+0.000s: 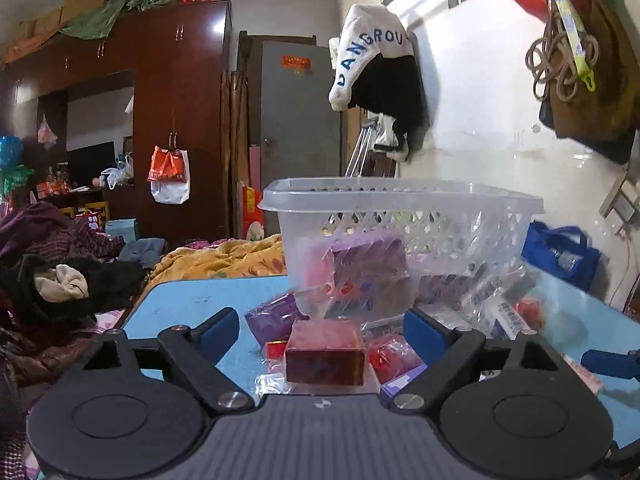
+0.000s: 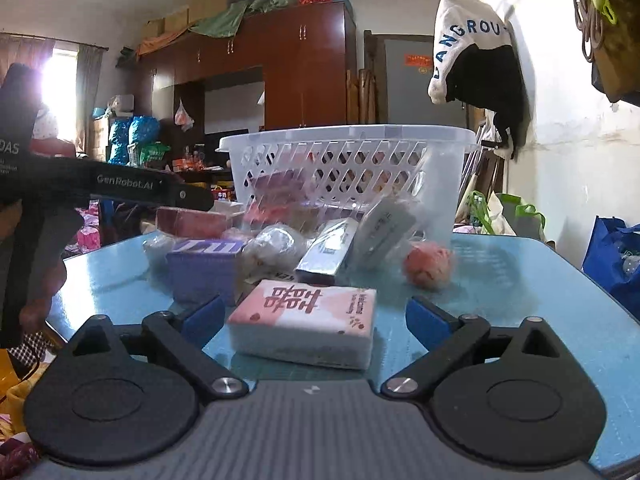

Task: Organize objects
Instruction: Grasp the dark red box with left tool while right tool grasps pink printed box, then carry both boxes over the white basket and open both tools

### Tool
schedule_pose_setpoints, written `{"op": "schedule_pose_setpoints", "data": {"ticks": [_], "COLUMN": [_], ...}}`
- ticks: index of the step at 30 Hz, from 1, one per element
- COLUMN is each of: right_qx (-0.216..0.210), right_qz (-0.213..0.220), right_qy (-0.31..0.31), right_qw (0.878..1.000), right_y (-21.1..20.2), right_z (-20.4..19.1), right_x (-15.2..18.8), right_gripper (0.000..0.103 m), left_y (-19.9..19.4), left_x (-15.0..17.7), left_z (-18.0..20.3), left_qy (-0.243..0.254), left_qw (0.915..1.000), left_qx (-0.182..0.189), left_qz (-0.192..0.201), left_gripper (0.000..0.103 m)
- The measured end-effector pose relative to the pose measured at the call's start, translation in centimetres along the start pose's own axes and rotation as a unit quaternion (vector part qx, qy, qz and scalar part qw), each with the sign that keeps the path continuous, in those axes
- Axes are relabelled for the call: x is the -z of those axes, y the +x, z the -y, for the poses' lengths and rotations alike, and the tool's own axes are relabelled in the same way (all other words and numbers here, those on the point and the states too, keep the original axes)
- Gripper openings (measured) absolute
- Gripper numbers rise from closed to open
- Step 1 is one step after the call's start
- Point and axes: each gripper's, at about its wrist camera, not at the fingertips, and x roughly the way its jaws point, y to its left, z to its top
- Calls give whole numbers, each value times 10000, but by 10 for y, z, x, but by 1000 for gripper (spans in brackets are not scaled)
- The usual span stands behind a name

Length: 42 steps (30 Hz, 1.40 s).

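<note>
Right now both of your tools stand wide, with nothing pressed between the pads. Your left gripper (image 1: 322, 334) straddles a dark red box (image 1: 325, 356) that sits on the blue table (image 1: 188, 304) among crinkly wrapped packets, just in front of the clear basket (image 1: 400, 200). That box looks rigid and light; take it across its two short sides, low enough to miss the plastic film beside it. Your right gripper (image 2: 314, 320) frames a pink-and-white packet (image 2: 308, 326) lying flat and slightly askew near the table's front edge. It looks soft and squashy, probably tissues, so close gently across its narrow width at the middle. The wrapper may be slippery.
</note>
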Motion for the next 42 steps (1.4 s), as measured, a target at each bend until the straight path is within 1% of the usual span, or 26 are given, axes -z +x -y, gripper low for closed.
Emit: {"op": "schedule_pose_setpoints", "data": {"ticks": [1,2,3,4,5,6,10,13,17,25,29,35,39,42], "right_qx": [24,-7,-45,-67,-62,-69,-87,-58,26,297,302,359,355,260], "right_qz": [-28,-52,-77,-82,-76,-71,5,134,353,594,613,831,914,924], "right_qy": [-36,-47,-53,-68,-107,-137,-152,-72,-15,45,204,63,14,97], "right_qw": [10000,10000,9999,9999,9999,9999,9998,9999,9994,9978,9975,9959,9952,9953], "right_y": [1,1,-1,-1,-2,-3,-8,-14,-22,-22,-22,-28,-30,-32], "right_z": [-1,-3,-5,-5,-5,-6,-2,6,16,33,45,49,51,56], "right_x": [1,1,4,5,6,6,5,1,-7,-17,-20,-20,-22,-24], "right_gripper": [90,85,81,80,80,80,79,79,79,79,79,79,79,79], "left_y": [2,4,3,3,2,2,-2,-8,-15,-17,-19,-27,-34,-43], "left_x": [1,1,4,5,8,10,13,15,15,14,15,19,22,18], "left_z": [0,1,1,1,1,0,4,6,6,2,3,3,7,8], "left_qy": [32,63,88,105,125,137,243,314,262,158,168,134,55,-5], "left_qw": [10000,9999,9998,9998,9997,9997,9997,9994,9990,9987,9980,9962,9953,9940], "left_qx": [-22,-60,-86,-106,-108,-72,-34,-63,-75,-26,-26,-145,-32,123], "left_qz": [-53,-105,-128,-152,-175,-195,-99,117,350,491,610,843,970,1090], "left_gripper": [83,72,67,56,49,47,47,47,47,47,47,47,47,47]}}
